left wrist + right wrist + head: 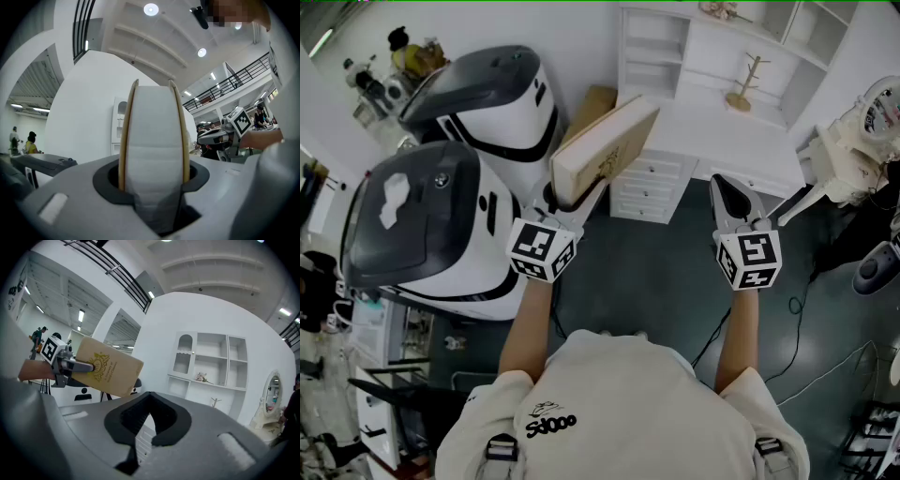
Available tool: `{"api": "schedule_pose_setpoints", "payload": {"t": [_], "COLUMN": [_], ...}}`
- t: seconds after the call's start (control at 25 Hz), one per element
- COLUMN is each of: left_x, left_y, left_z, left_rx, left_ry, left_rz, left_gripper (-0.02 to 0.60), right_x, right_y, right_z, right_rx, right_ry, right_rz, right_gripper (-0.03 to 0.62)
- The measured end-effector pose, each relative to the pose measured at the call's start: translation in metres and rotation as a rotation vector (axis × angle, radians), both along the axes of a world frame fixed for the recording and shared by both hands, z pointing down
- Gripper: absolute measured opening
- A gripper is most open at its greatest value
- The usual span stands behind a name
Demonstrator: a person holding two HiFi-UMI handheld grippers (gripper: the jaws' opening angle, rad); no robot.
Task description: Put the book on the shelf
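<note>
A tan hardcover book (605,150) with a gold emblem is held up in the air, and my left gripper (584,192) is shut on its lower edge. In the left gripper view its white page block (152,140) stands upright between the jaws and fills the middle. The right gripper view shows the book (108,366) at the left, with the left gripper (77,365) clamped on its cover. My right gripper (724,195) hangs to the right at the same height, shut and empty. The white shelf unit (712,56) stands ahead, with open compartments (211,366).
Two big white-and-dark rounded machines (441,216) stand at the left. A white chest of drawers (647,183) sits under the shelf, with a small wooden stand (741,89) on its top. A white vanity (872,122) is at the right. Cables (825,366) lie on the dark floor.
</note>
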State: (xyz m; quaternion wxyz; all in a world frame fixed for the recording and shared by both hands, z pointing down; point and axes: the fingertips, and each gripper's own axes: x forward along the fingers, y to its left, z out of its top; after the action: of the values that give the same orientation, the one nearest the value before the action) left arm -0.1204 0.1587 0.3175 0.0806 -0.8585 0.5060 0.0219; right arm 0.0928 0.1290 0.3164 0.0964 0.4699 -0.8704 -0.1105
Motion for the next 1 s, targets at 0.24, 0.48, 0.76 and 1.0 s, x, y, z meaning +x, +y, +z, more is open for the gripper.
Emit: {"api": "schedule_pose_setpoints", "payload": {"t": [0.24,0.48,0.76,1.0], "left_x": [0.012,0.026,0.046,0.066], "left_y": [-0.01,-0.021,-0.036,-0.044], "left_z": [0.009,0.015,0.021,0.032], "left_rx": [-0.021,-0.037,-0.054,-0.082], "left_ry": [-0.007,-0.013,-0.016,-0.026], "left_rz": [0.017,0.016,-0.006,-0.038], "left_gripper": [0.242,0.242,0.242,0.242], "right_x": [0.006,0.023,0.049,0.065], "right_y": [-0.01,-0.024,-0.046,-0.063], "right_z": [0.007,0.009,0.016,0.022], "right_rx": [-0.01,-0.017,-0.026,-0.042], "right_ry": [-0.017,-0.076,-0.064,-0.076], "right_rz": [0.007,0.016,0.038,-0.003], "right_gripper": [0.0,0.002,0.002,0.0]}}
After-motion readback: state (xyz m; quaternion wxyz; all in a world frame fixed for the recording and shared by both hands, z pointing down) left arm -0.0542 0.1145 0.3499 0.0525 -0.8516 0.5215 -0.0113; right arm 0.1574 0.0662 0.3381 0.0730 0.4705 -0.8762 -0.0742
